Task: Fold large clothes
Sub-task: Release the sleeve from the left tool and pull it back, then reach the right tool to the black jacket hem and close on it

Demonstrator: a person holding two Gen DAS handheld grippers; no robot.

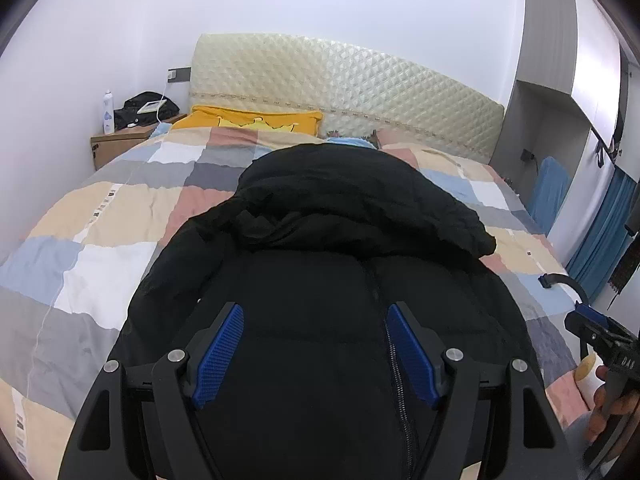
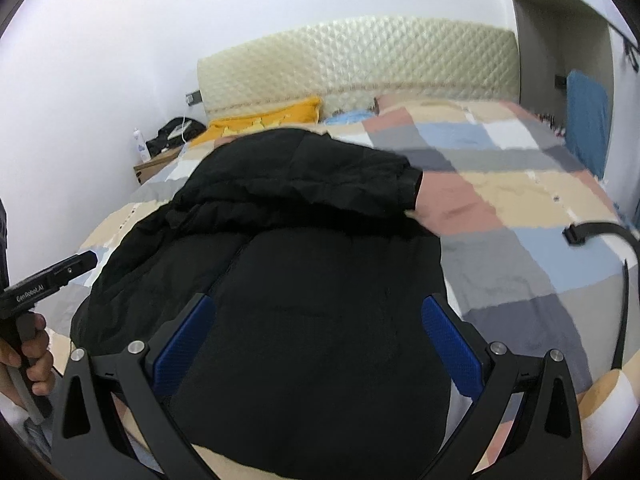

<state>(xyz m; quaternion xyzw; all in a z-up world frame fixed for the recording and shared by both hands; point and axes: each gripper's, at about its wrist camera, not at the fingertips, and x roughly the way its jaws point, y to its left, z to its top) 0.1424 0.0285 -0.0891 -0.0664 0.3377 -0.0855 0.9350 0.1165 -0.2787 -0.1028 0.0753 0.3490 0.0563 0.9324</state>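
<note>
Where legible, left hand-held gripper (image 2: 86, 259) reads "GenRobot.AI".

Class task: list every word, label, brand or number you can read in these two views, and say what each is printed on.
"GenRobot.AI": side of the left hand-held gripper, right wrist view.
"DAS": body of the right hand-held gripper, left wrist view; possibly partial.
Small marks on the bedspread: too small.
Spray bottle label: too small.
</note>
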